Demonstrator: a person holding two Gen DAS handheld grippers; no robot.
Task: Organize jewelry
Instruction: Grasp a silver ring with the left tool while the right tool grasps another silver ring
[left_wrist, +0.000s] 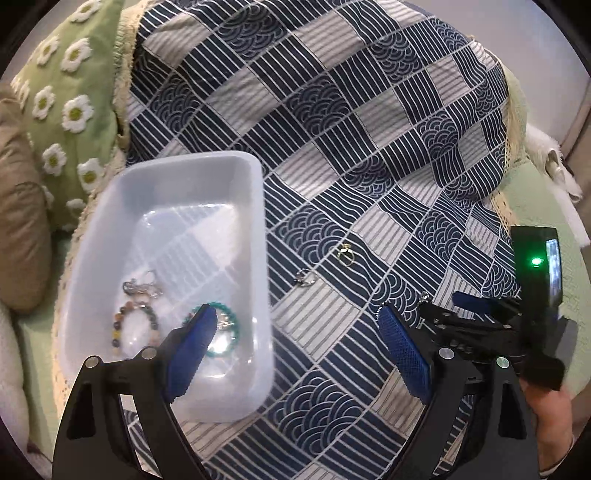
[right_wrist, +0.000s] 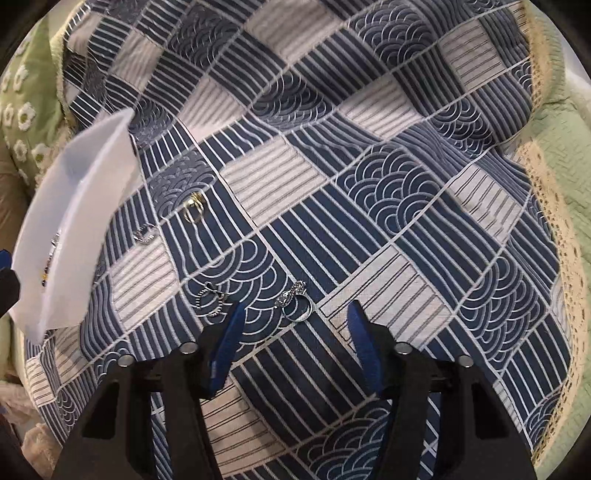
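Observation:
A translucent white tray (left_wrist: 110, 236) lies on a blue patterned cloth (left_wrist: 332, 110); it holds a turquoise bead bracelet (left_wrist: 229, 328), a brown bead bracelet (left_wrist: 122, 325) and a silver piece (left_wrist: 142, 288). My left gripper (left_wrist: 295, 325) is open, its left finger over the tray. On the cloth lie a gold ring (left_wrist: 345, 254) (right_wrist: 194, 210) and a small silver ring (left_wrist: 304, 277) (right_wrist: 144, 234). My right gripper (right_wrist: 293, 314) is open and low over the cloth, with a silver ring (right_wrist: 295, 304) between its fingertips. A beaded silver ring (right_wrist: 210, 298) lies just to its left.
A green daisy-patterned pillow (left_wrist: 70, 96) and a tan cushion (left_wrist: 18, 221) sit left of the tray. Pale green bedding (right_wrist: 561, 147) borders the cloth on the right. The right gripper's body (left_wrist: 491, 325) shows in the left wrist view.

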